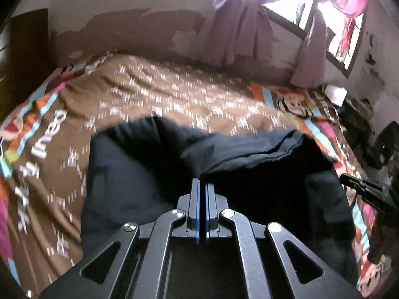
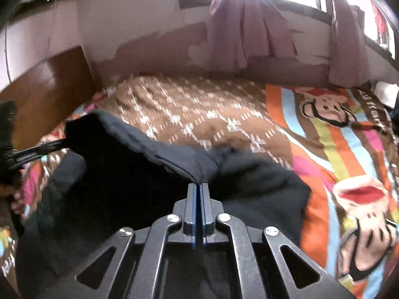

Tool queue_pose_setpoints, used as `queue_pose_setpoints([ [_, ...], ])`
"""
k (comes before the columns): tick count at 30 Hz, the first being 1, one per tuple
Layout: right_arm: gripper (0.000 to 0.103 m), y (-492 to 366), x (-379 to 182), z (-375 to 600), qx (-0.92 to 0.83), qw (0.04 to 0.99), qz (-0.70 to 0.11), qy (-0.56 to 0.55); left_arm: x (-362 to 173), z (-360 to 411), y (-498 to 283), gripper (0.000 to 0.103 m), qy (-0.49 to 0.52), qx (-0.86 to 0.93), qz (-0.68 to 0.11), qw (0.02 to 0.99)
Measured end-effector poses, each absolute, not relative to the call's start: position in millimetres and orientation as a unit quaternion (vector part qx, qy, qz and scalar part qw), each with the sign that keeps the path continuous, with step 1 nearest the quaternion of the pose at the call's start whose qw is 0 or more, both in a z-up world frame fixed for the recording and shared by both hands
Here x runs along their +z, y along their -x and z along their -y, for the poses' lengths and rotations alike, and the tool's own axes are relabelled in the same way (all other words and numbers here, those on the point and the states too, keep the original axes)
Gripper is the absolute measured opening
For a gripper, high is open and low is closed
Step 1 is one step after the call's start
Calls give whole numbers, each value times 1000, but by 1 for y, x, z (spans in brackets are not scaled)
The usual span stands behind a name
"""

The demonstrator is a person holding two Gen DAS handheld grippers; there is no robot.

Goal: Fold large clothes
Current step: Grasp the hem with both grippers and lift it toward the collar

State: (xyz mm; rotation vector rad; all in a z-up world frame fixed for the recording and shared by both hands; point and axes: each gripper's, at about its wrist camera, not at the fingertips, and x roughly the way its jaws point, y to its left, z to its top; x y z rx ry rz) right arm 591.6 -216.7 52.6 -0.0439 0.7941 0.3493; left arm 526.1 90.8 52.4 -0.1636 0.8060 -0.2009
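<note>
A large dark navy garment (image 1: 139,174) lies on the bed, partly lifted. My left gripper (image 1: 202,183) is shut on a hemmed edge of the garment, which rises to its fingertips. My right gripper (image 2: 198,186) is shut on another edge of the same garment (image 2: 261,182), and the cloth stretches taut from it to the left. The right gripper also shows at the right edge of the left wrist view (image 1: 361,186). The left gripper shows at the left edge of the right wrist view (image 2: 32,153), with cloth in it.
The bed carries a brown patterned bedspread (image 1: 174,94) with a striped cartoon-monkey border (image 2: 331,114). A wall with purple curtains (image 1: 239,30) and bright windows stands behind. A wooden headboard (image 2: 49,87) is at the left. Dark clutter (image 1: 359,114) sits at the far right.
</note>
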Motion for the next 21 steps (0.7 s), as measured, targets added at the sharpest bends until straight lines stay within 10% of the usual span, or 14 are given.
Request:
queue_pose_setpoints([
  [21, 1, -650, 4, 174, 165, 895, -412, -43, -29, -86, -530, 1, 12, -121, -418, 900],
])
